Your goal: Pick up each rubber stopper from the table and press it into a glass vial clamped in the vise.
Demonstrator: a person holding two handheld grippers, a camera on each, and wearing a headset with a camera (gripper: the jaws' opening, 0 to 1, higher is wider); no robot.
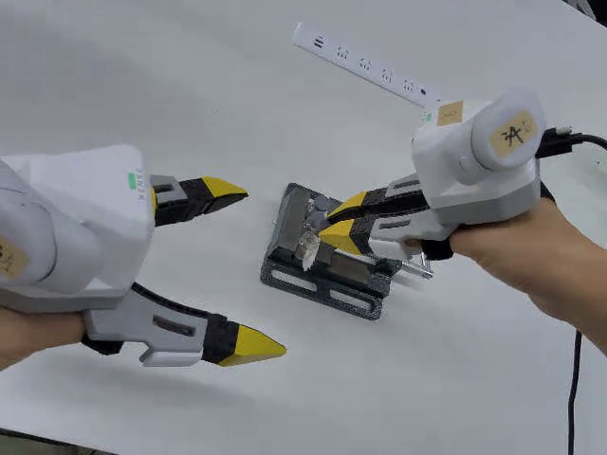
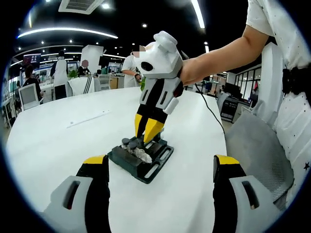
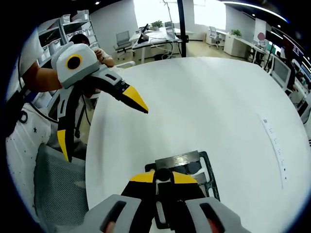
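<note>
The left gripper [image 1: 266, 273] hovers above the white table [image 1: 142, 76], left of the vise [image 1: 327, 275] and apart from it. Its yellow-tipped jaws are spread wide with nothing between them. In its own view the vise sits in the gap between the two tips, further along the table.

The right gripper [image 1: 327, 221] reaches in from the other side, held in a hand [image 1: 512, 248], and its tips are right over the top of the vise. The jaws are drawn in narrow. In the right gripper view a small dark round piece sits pinched between the yellow tips; it looks like a rubber stopper [image 3: 163, 174], though at this angle its shape is hard to make out. It is directly above the near end of the vise.

The glass vial [image 1: 308, 248] is a pale, clear body held between the vise's dark cheeks, just below and beside the right gripper's tips. Whether the stopper already touches the vial's mouth I cannot tell (the jaws cover that spot in every view).

A white power strip [image 1: 365, 64] lies on the table beyond the vise, well apart from it. A black cable [image 1: 576, 379] runs down the table's right edge.
</note>
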